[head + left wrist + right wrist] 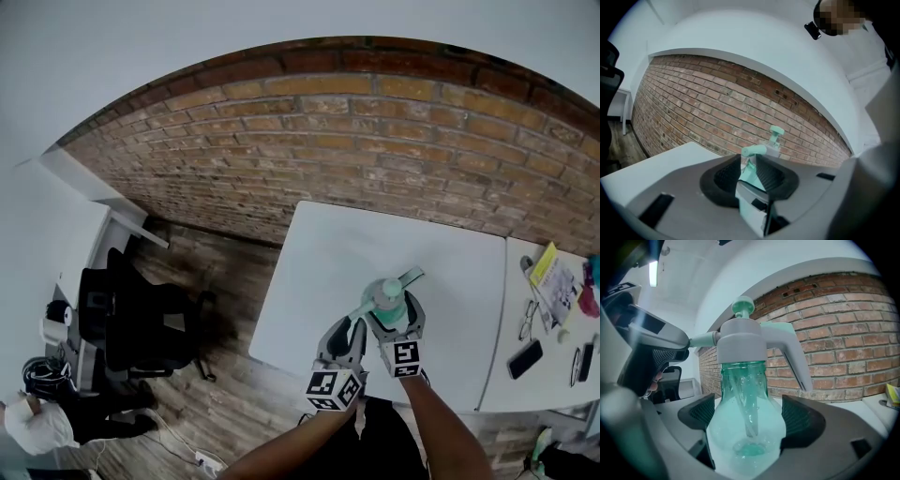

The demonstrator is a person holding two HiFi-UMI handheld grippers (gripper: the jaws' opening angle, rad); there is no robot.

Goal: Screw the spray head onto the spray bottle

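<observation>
A clear green spray bottle (pixel 745 437) stands upright on the white table (pixel 328 272), near its front edge. The grey and mint spray head (pixel 740 341) sits on the bottle's neck, its trigger handle (pixel 794 357) sloping down to the right. My right gripper (pixel 747 420) is shut on the bottle's round body, one pad on each side. My left gripper (pixel 749 171) is shut on the spray head's mint nozzle (pixel 753 150), coming at it from the left. In the head view both grippers meet at the bottle (pixel 387 298), the left gripper (pixel 352 328) beside the right gripper (pixel 396 321).
A brick wall (pixel 375 141) runs behind the table. A second table (pixel 548 375) at the right carries a phone (pixel 525 359), a yellow booklet (pixel 544 264) and small items. A black office chair (pixel 141 323) stands on the wooden floor at the left.
</observation>
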